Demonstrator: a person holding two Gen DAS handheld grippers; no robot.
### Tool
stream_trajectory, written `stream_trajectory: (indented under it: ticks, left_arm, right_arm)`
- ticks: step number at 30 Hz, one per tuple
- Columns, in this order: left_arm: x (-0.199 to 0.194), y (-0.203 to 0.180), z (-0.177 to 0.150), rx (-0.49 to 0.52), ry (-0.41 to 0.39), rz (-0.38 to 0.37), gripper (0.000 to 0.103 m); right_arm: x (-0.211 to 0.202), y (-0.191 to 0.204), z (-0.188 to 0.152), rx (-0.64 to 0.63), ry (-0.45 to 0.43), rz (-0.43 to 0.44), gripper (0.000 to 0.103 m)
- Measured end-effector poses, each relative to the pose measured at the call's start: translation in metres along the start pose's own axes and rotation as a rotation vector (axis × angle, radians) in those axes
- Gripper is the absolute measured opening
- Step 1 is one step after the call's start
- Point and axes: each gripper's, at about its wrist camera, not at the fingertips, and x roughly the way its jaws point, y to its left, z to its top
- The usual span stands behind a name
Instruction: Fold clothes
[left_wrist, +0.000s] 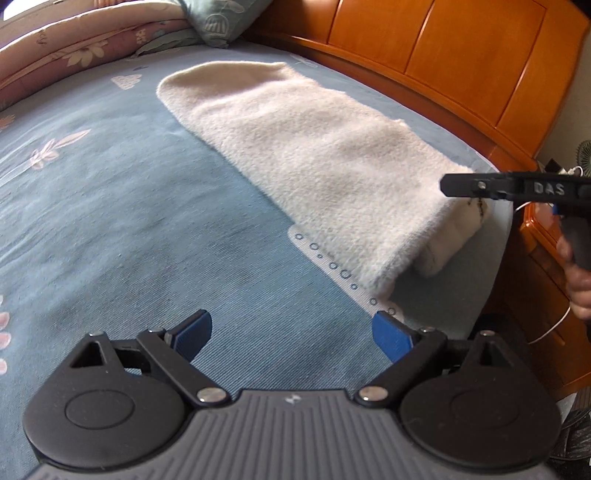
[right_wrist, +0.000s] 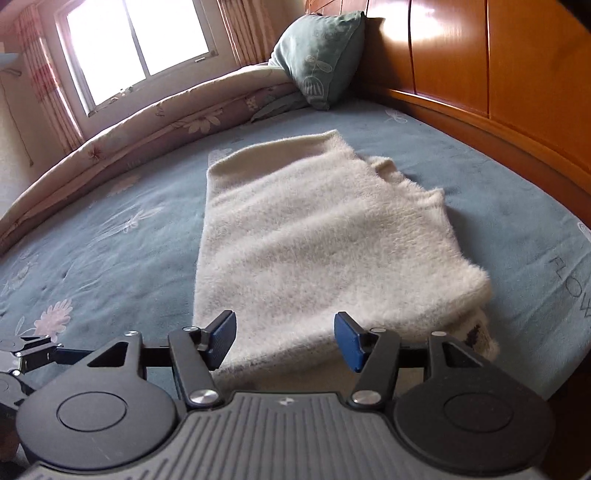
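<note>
A fluffy cream sweater (left_wrist: 317, 158) lies folded into a long strip on the blue bedspread (left_wrist: 122, 221). In the left wrist view it runs from the far middle to the near right. My left gripper (left_wrist: 291, 336) is open over bare bedspread, just left of the sweater's near end. My right gripper (right_wrist: 285, 338) is open above the near edge of the sweater (right_wrist: 314, 236), nothing between its blue pads (right_wrist: 349, 341). The right gripper also shows side-on in the left wrist view at the far right, over the sweater's near corner. A rolled inner layer (right_wrist: 480, 332) peeks out at that corner.
A wooden headboard (left_wrist: 461, 62) runs along the right side of the bed. A teal pillow (right_wrist: 325, 55) leans in the far corner beside a folded floral quilt (right_wrist: 147, 122). A window (right_wrist: 136, 40) is behind. A hand (left_wrist: 576, 280) holds the right gripper near a wooden nightstand (left_wrist: 546, 258).
</note>
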Motion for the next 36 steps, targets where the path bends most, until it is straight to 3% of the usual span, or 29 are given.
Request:
stream_trajectory:
  ticks: [3,8,13,17,20,21,23,26,30,34,36]
  left_arm:
    - [-0.007,0.009,-0.005,-0.015,-0.011,0.005,0.093]
    - [-0.006,0.042,-0.007,-0.026,0.028,0.055,0.093]
    - [-0.001,0.080,0.037,-0.074,0.036,0.101,0.093]
    - [0.003,0.110,0.107,-0.252,-0.042,-0.028,0.094]
    - [0.017,0.140,0.166,-0.478,-0.105,-0.216,0.095]
    - [0.025,0.151,0.184,-0.552,-0.125,-0.277,0.096]
    - [0.044,0.164,0.216,-0.650,-0.152,-0.316,0.096]
    - [0.086,0.173,0.255,-0.713,-0.147,-0.286,0.096]
    - [0.149,0.196,0.275,-0.820,-0.113,-0.359,0.096]
    - [0.184,0.206,0.276,-0.882,-0.173,-0.376,0.096]
    - [0.201,0.210,0.273,-0.901,-0.162,-0.394,0.096]
  right_arm:
    - [0.029,0.002,-0.002,0.032,0.077,-0.008,0.064]
    - [0.030,0.000,0.016,0.034,0.100,0.013,0.064]
    - [0.054,0.007,0.106,-0.036,0.069,0.100,0.064]
    - [0.073,0.013,0.180,-0.092,0.043,0.170,0.063]
    - [0.088,0.018,0.235,-0.134,0.024,0.223,0.062]
    - [0.108,0.019,0.249,-0.124,0.042,0.229,0.062]
    - [0.152,0.020,0.277,-0.100,0.081,0.240,0.059]
    - [0.224,0.027,0.292,-0.101,0.163,0.202,0.052]
    - [0.301,0.039,0.285,-0.142,0.219,0.193,0.042]
    - [0.339,0.047,0.277,-0.207,0.214,0.182,0.041]
    - [0.353,0.047,0.273,-0.210,0.222,0.183,0.041]
